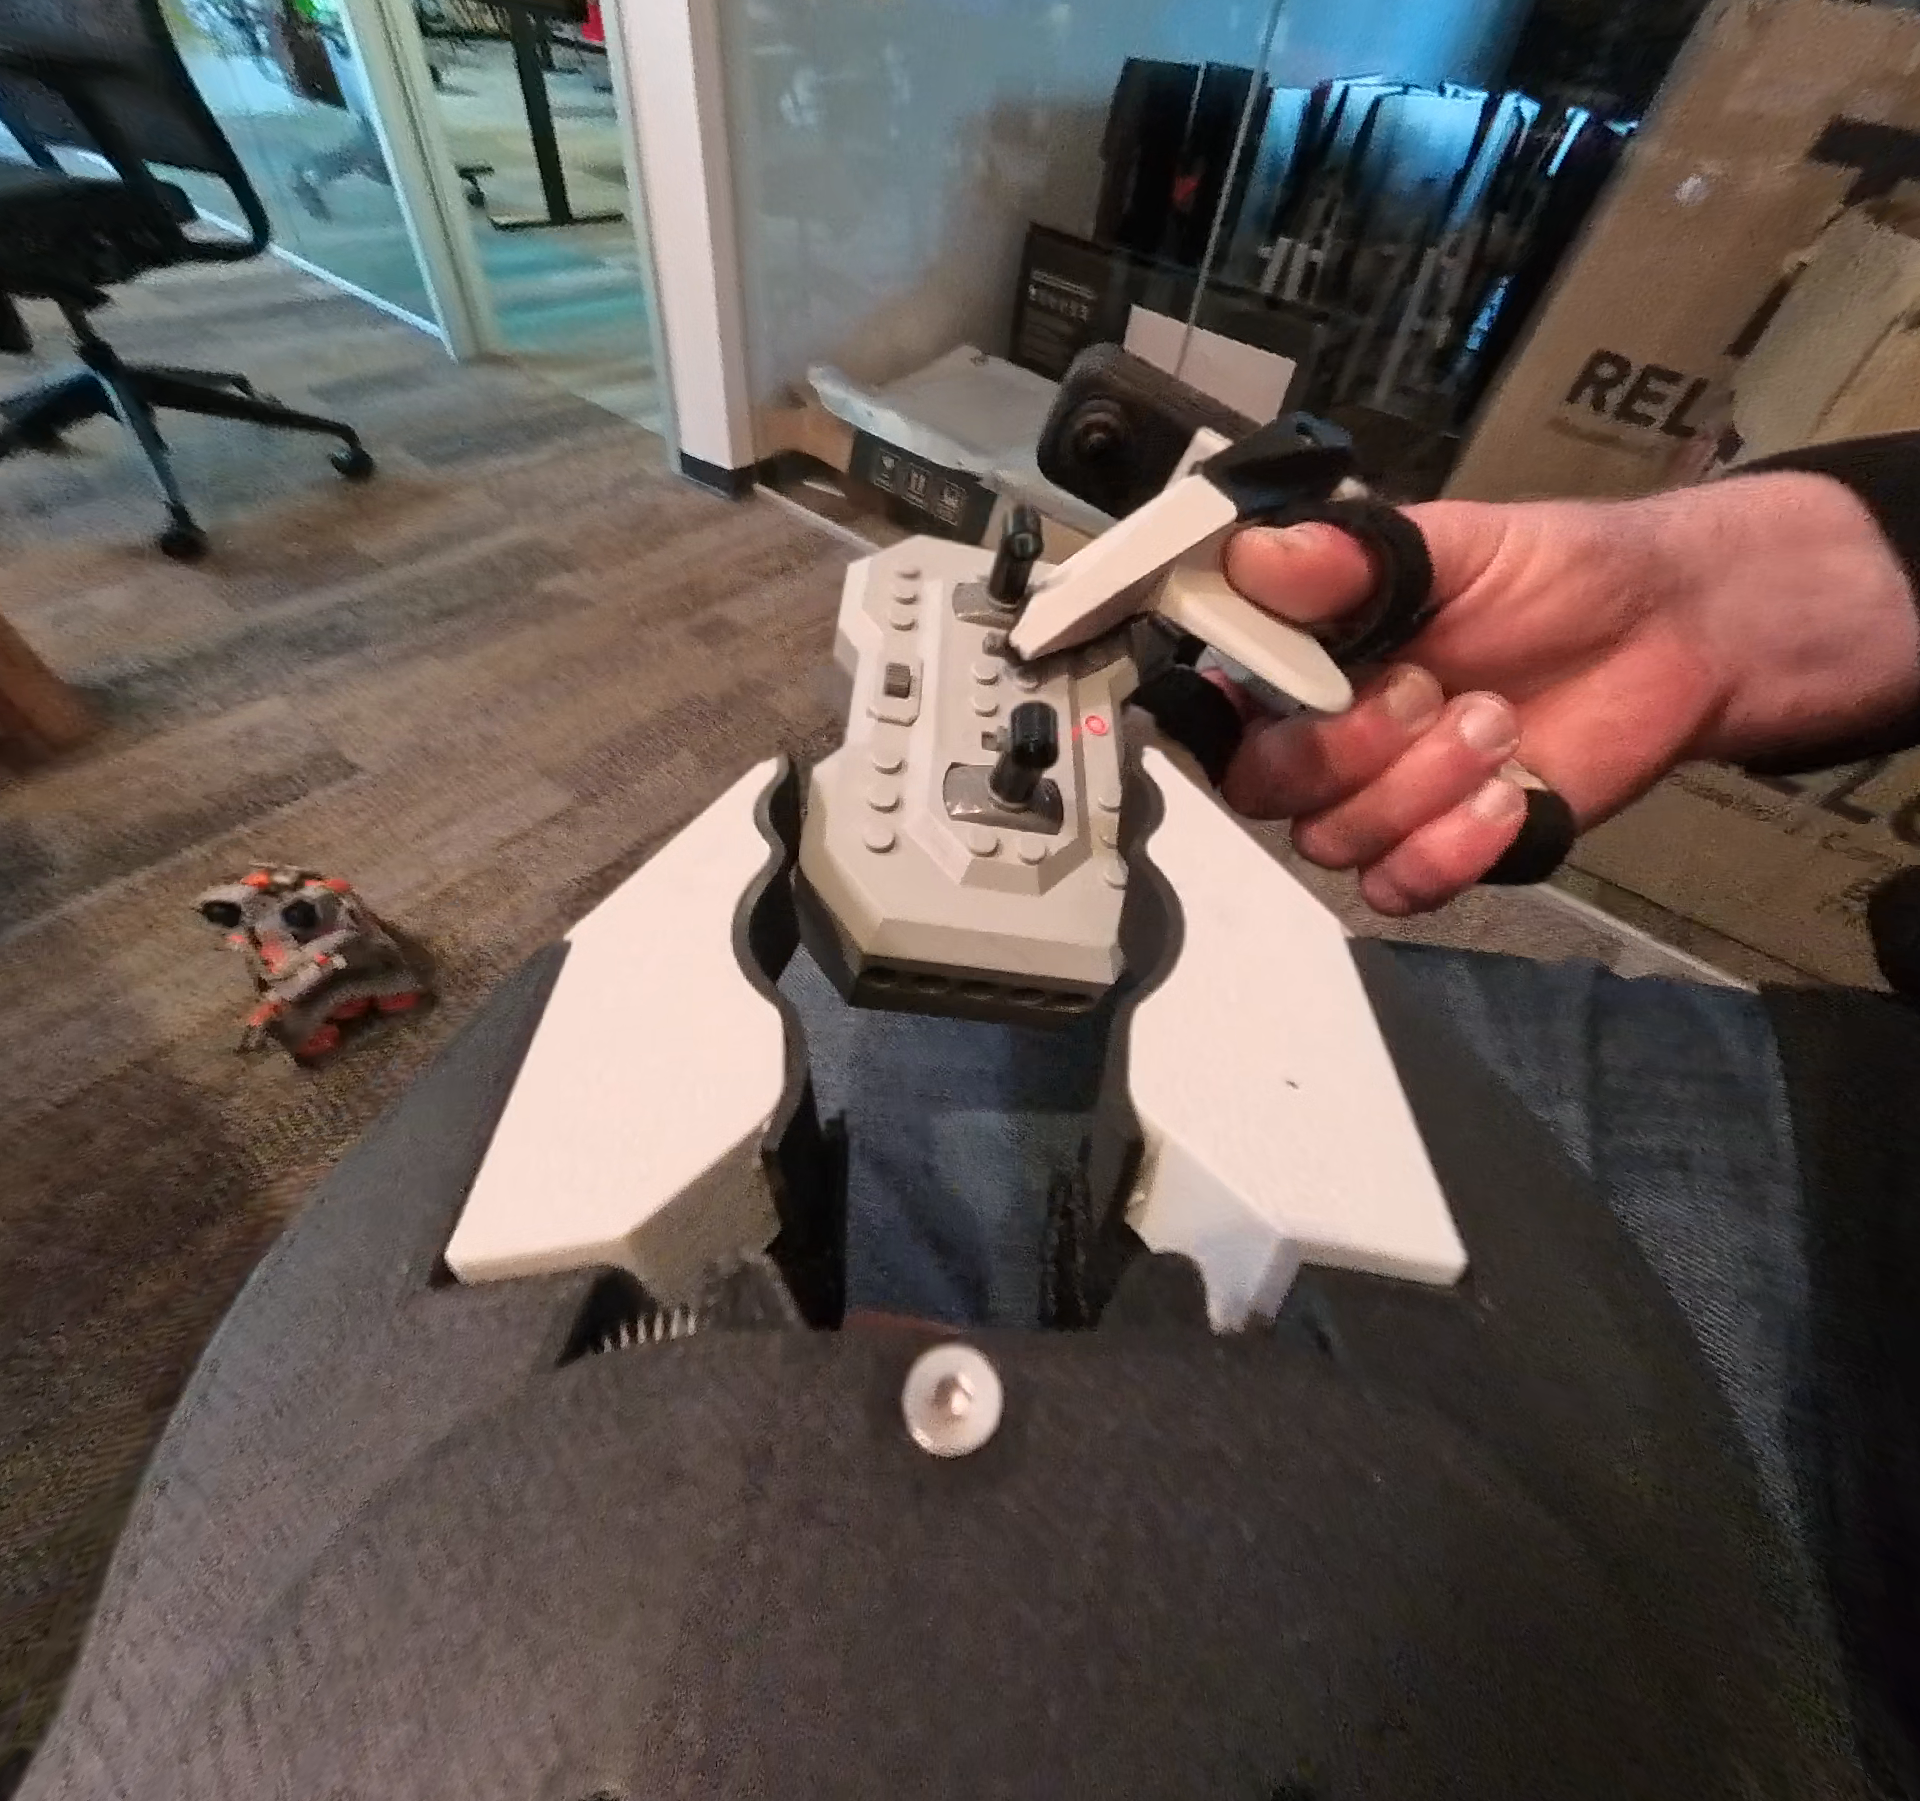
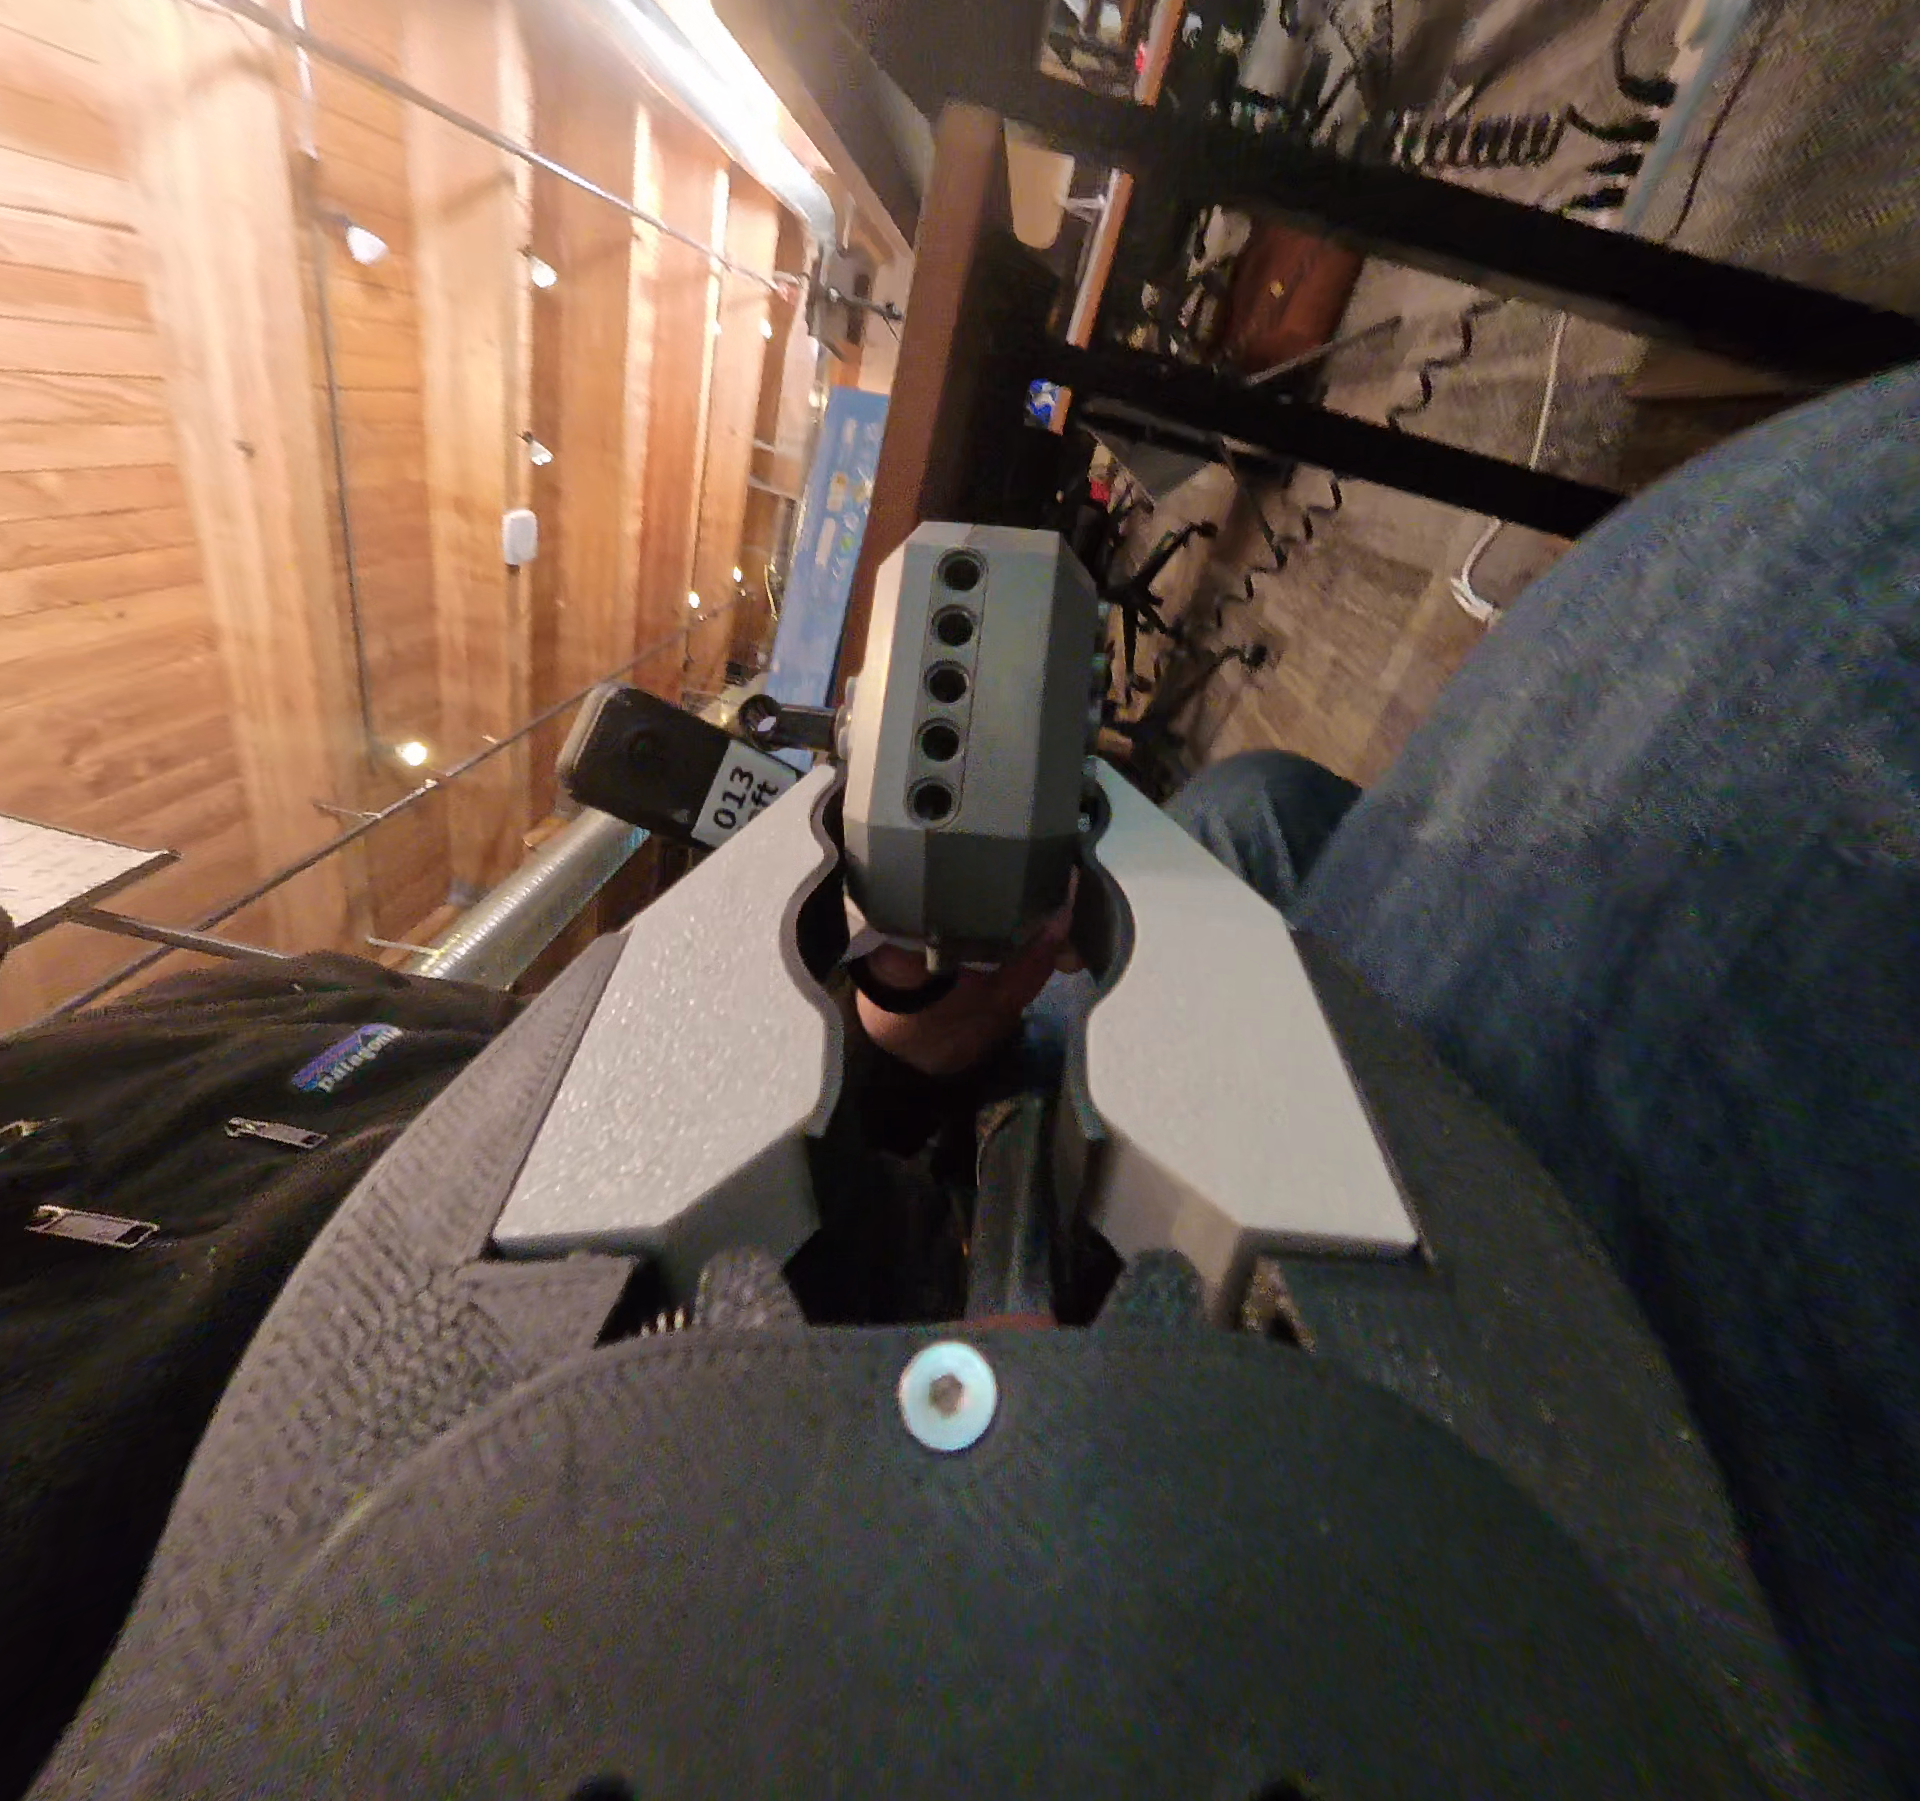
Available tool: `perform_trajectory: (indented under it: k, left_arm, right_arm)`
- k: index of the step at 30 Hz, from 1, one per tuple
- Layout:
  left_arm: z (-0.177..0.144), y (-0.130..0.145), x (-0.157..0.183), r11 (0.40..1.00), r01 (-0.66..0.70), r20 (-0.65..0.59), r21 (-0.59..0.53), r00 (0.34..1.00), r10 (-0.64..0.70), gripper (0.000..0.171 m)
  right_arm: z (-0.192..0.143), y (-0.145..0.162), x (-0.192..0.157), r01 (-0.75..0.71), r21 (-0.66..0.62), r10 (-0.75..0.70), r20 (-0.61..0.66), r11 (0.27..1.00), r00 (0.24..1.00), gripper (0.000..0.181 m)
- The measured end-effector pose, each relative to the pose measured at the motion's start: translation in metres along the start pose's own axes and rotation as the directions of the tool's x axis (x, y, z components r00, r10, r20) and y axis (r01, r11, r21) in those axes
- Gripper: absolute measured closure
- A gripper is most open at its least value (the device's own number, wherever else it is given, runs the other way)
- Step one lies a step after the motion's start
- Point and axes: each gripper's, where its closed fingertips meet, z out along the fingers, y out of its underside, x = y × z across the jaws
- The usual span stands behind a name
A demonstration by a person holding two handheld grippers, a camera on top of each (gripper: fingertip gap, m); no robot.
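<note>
Grey controller [image 1: 966, 795] between left gripper [image 1: 961, 806] fingers [image 1: 665, 1003]

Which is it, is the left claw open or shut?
Shut on the grey remote control: the left gripper has its two white fingers pressed against its sides, holding it above the carpet.

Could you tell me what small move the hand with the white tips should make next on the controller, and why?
Probably slide the white tip on the hand sideways onto the far black lever and nudge it gently. The tip rests on the deck of the controller beside that lever, not on it, while the left gripper clamps the near end steady.
</note>
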Motion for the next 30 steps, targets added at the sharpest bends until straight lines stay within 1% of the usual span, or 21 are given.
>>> perform_trajectory:
  k: [2,4,8,11,13,16,17,19,20,23,24,26,27,28,29,30]
  left_arm:
    - [0.003,0.01,0.006,0.999,0.031,-0.015,-0.023,0.999,-0.031,0.112]
    - [0.005,0.02,0.012,0.998,0.044,-0.037,-0.051,0.998,-0.046,0.112]
    - [0.01,0.043,0.021,0.99,0.055,-0.069,-0.131,0.996,-0.065,0.114]
    - [0.015,0.05,0.024,0.984,0.094,-0.075,-0.154,0.992,-0.106,0.114]
    - [0.018,0.049,0.024,0.979,0.124,-0.07,-0.162,0.988,-0.137,0.114]
    - [0.019,0.049,0.024,0.965,0.177,-0.039,-0.194,0.981,-0.188,0.115]
    - [0.019,0.048,0.024,0.959,0.199,-0.026,-0.203,0.978,-0.208,0.115]
    - [0.018,0.044,0.027,0.947,0.249,-0.009,-0.202,0.967,-0.256,0.121]
    - [0.018,0.043,0.034,0.938,0.27,-0.026,-0.216,0.959,-0.282,0.121]
    - [0.018,0.038,0.049,0.941,0.248,-0.051,-0.23,0.962,-0.267,0.122]
    - [0.018,0.035,0.052,0.938,0.259,-0.066,-0.231,0.957,-0.281,0.125]
    - [0.017,0.031,0.062,0.938,0.256,-0.118,-0.235,0.95,-0.289,0.123]
    - [0.016,0.03,0.066,0.94,0.237,-0.136,-0.246,0.952,-0.275,0.124]
    - [0.013,0.027,0.067,0.946,0.224,-0.147,-0.234,0.954,-0.262,0.122]
    - [0.009,0.019,0.067,0.955,0.213,-0.162,-0.204,0.955,-0.247,0.12]
    - [0.006,0.014,0.061,0.964,0.197,-0.15,-0.179,0.963,-0.225,0.116]
  right_arm:
    - [-0.006,0.008,0.007,-0.017,-0.021,0.016,-0.034,1.0,0.999,0.143]
    - [-0.012,0.016,0.013,-0.019,-0.07,0.014,-0.07,0.997,0.997,0.143]
    - [-0.022,0.03,0.029,0.03,-0.178,-0.059,-0.163,0.984,0.985,0.141]
    - [-0.03,0.034,0.04,0.072,-0.223,-0.122,-0.219,0.972,0.968,0.142]
    - [-0.033,0.03,0.04,0.063,-0.21,-0.107,-0.21,0.976,0.972,0.143]
    - [-0.033,0.027,0.04,0.058,-0.227,-0.101,-0.182,0.972,0.978,0.144]
    - [-0.033,0.025,0.039,0.061,-0.247,-0.103,-0.162,0.967,0.981,0.144]
    - [-0.035,0.021,0.034,0.066,-0.311,-0.095,-0.079,0.948,0.992,0.145]
    - [-0.036,0.019,0.031,0.063,-0.341,-0.082,-0.04,0.938,0.996,0.145]
    - [-0.042,0.017,0.023,0.129,-0.459,-0.111,0.066,0.879,0.992,0.145]
    - [-0.045,0.019,0.02,0.146,-0.508,-0.11,0.101,0.849,0.989,0.145]
    - [-0.051,0.02,0.015,0.179,-0.598,-0.108,0.153,0.781,0.982,0.145]
    - [-0.055,0.021,0.013,0.198,-0.656,-0.11,0.173,0.728,0.979,0.145]
    - [-0.06,0.024,0.01,0.219,-0.717,-0.103,0.202,0.661,0.974,0.145]
    - [-0.064,0.025,0.009,0.241,-0.768,-0.107,0.222,0.594,0.969,0.145]
    - [-0.064,0.025,0.012,0.257,-0.81,-0.126,0.224,0.527,0.966,0.145]
